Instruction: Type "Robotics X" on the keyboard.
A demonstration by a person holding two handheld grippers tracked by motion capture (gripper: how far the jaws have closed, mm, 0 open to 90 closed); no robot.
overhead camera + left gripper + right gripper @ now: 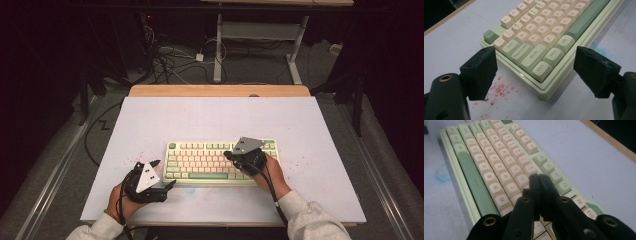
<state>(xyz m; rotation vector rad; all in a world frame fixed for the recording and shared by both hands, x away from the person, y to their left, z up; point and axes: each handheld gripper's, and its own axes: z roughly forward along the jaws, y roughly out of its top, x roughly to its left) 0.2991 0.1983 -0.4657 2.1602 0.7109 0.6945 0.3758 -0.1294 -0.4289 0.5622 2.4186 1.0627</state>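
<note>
Right gripper view, right gripper (539, 178) pressed together over cream-and-green plastic keyboard (499, 167), keys beneath its tips hidden, left gripper (534, 66) spread, keyboard's corner at twelve o'clock.

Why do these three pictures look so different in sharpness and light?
High view: table bright, room behind dark, keyboard legends too small to read. Left gripper view: near keys sharp, left claw soft. Right gripper view: dimmer, right claw blurred, far keys hazy.

The keyboard (220, 161) lies on the desk (300, 125), left hand-held gripper (162, 174) just beside its left end, right hand-held gripper (234, 154) over its right part
</note>
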